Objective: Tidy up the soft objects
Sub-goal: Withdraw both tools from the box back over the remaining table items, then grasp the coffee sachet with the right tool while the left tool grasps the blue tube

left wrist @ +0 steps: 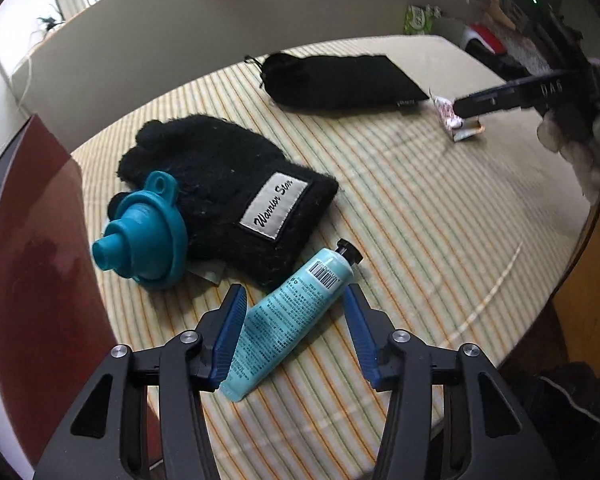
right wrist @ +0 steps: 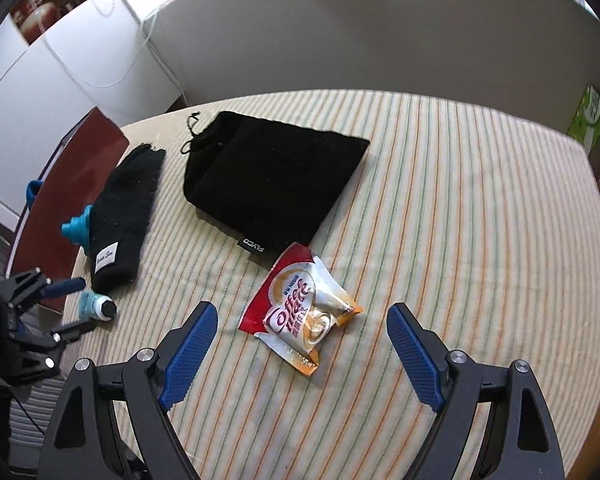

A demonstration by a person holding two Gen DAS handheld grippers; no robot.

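Observation:
A teal hand-cream tube (left wrist: 288, 312) with a black cap lies on the striped tablecloth (left wrist: 420, 220), between the blue pads of my left gripper (left wrist: 294, 300). The jaws straddle the tube without visibly squeezing it. The right wrist view shows the same tube (right wrist: 96, 306). Behind it lies a black knit glove (left wrist: 220, 184) with a teal funnel (left wrist: 144, 236) resting on it. My right gripper (right wrist: 300, 314) stands wide open over a red-and-white Coffee Mate sachet (right wrist: 292, 304), its pads apart from it. A black drawstring pouch (right wrist: 268, 176) lies just beyond.
A dark red panel (left wrist: 40, 260) stands off the table's left edge. A green box (right wrist: 588, 120) sits beyond the far right corner. A gloved hand (left wrist: 580, 148) holds the right gripper at the table's right side. A grey wall runs behind the table.

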